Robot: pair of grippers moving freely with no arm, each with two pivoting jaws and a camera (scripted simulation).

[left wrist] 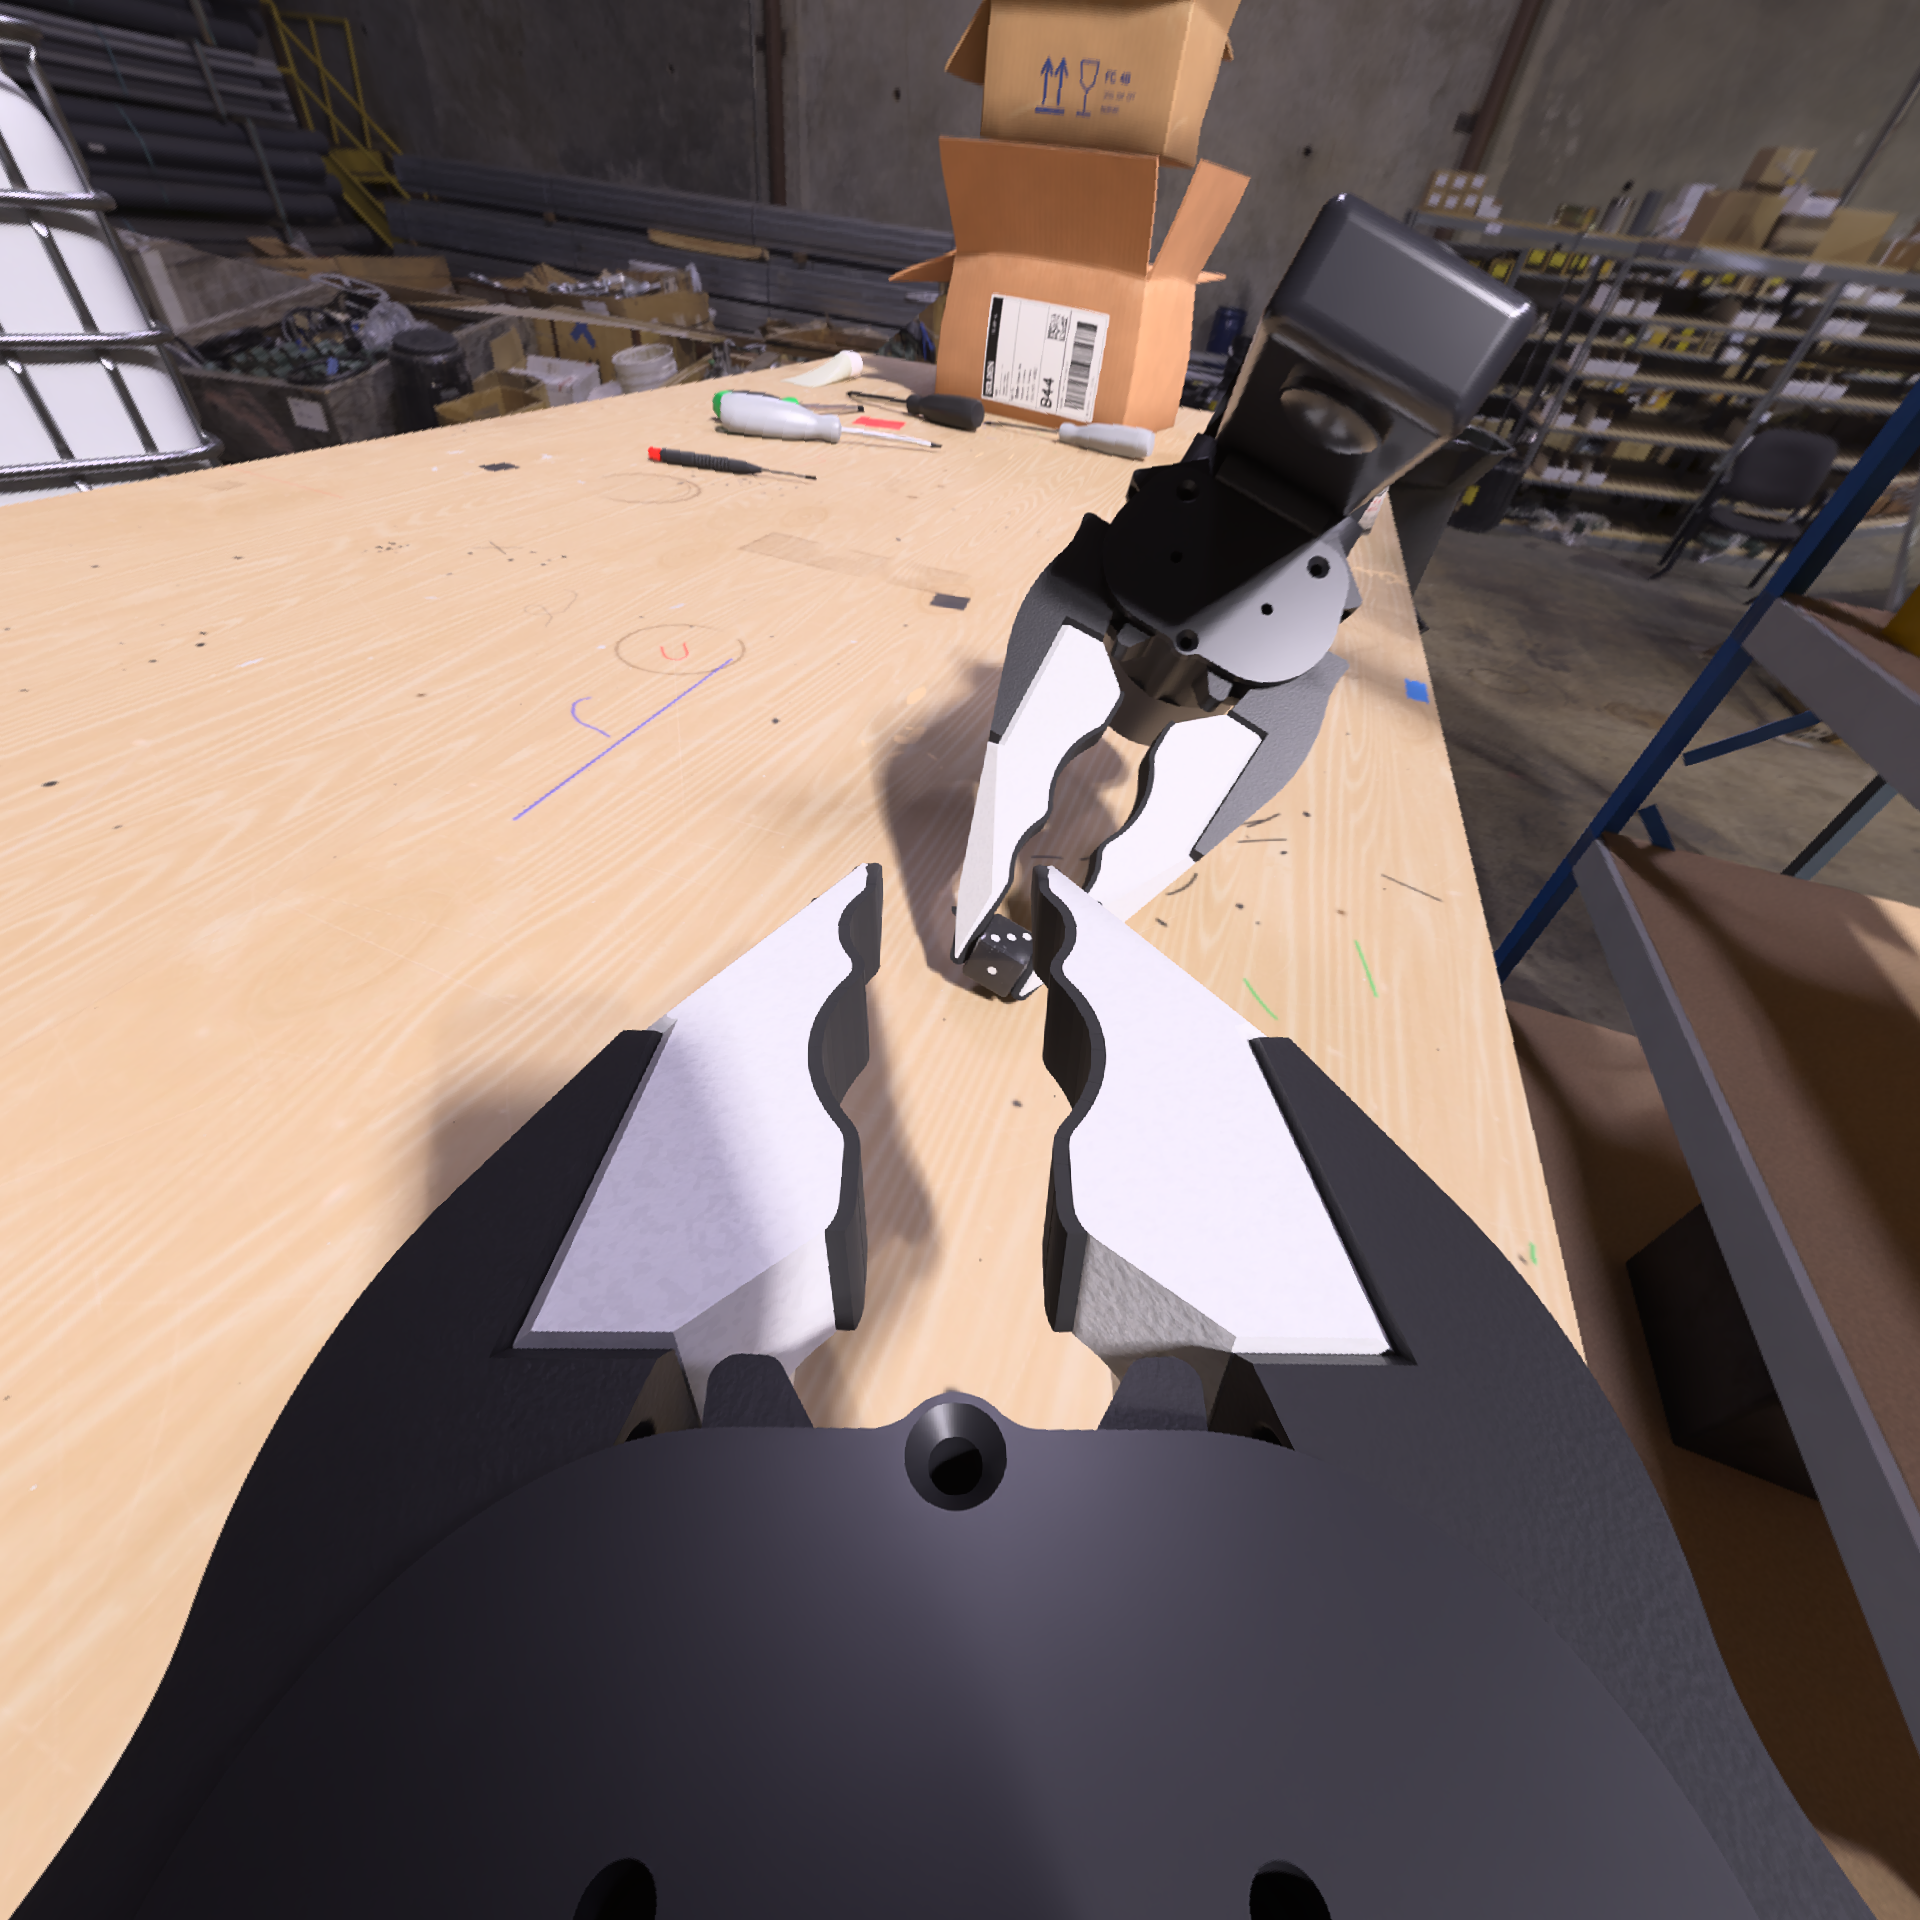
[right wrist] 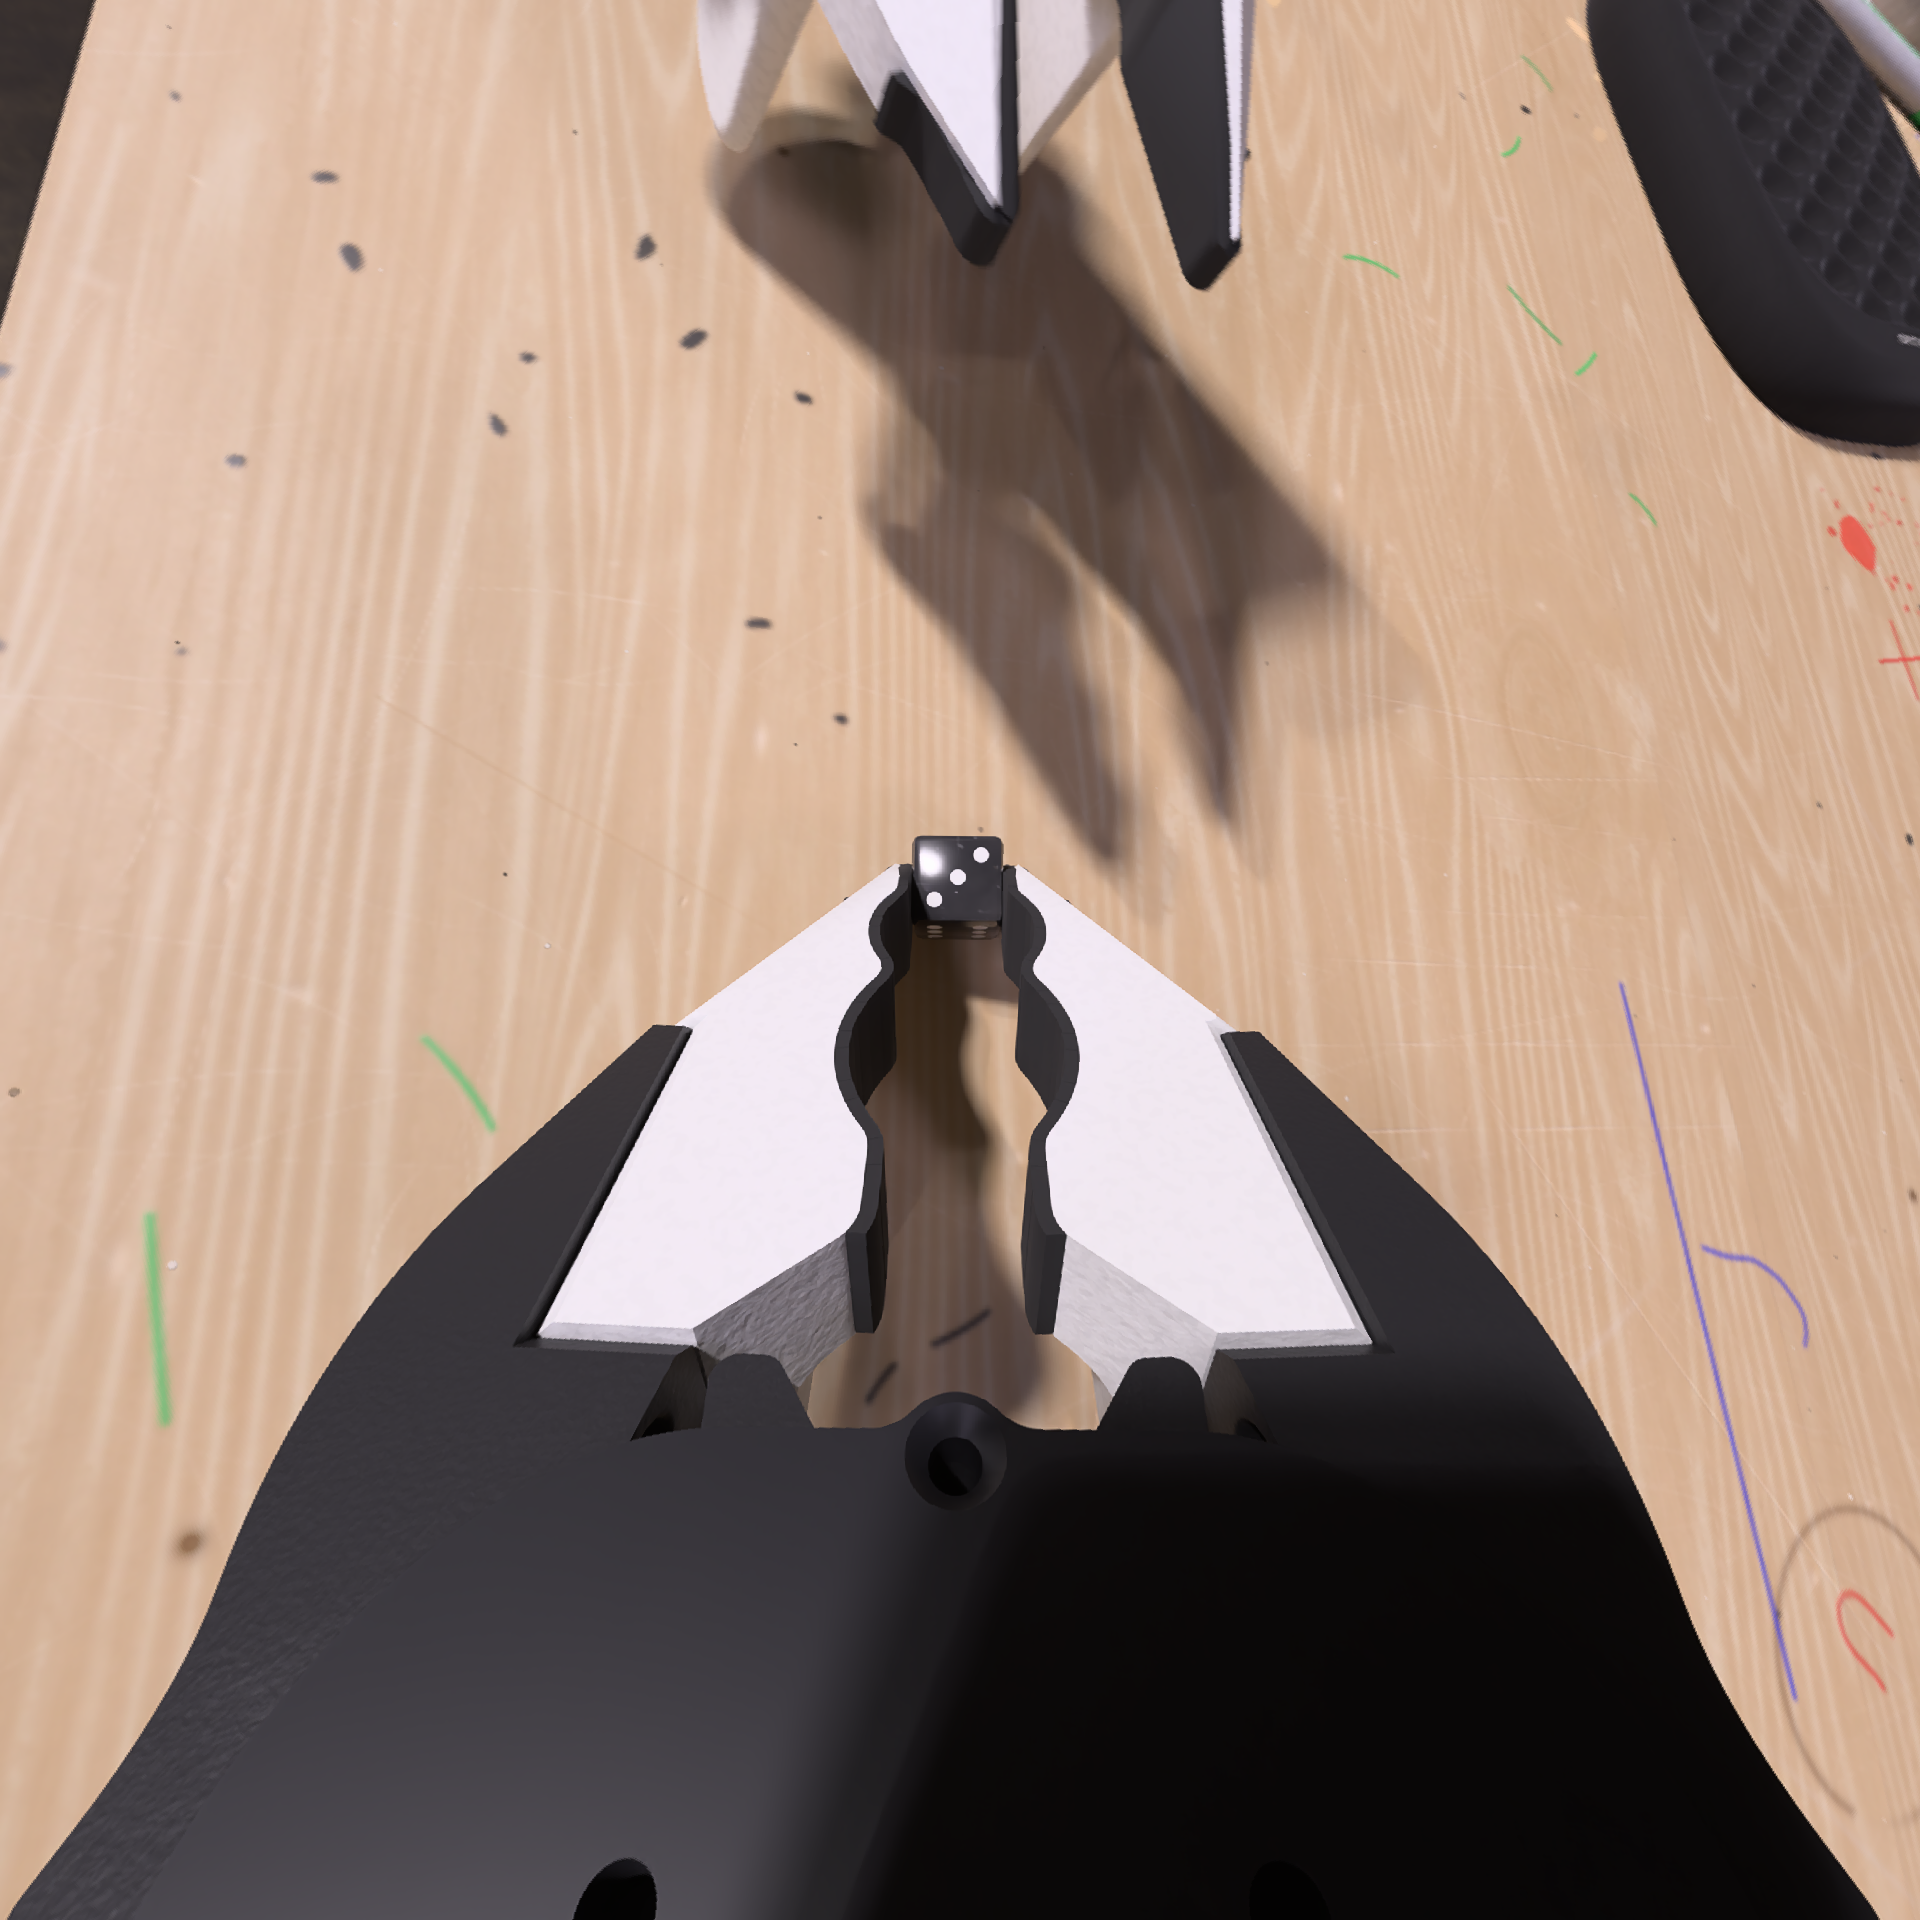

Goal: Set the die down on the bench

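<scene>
Near the bench's right edge, the right gripper pinches the black die at its fingertips, low over the wood. Broad bare plywood lies leftward. Left gripper hangs just beside, jaws apart, holding nothing. Only the left wrist view shows cardboard boxes and screwdrivers far off.

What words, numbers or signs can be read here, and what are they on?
White label on the lower cardboard box: printed text and a barcode, not copied.
Upper box: blue printed symbols, not copied.
Bench: blue and red pen scribbles, no words.
Die: white dots, three on one face.
</scene>
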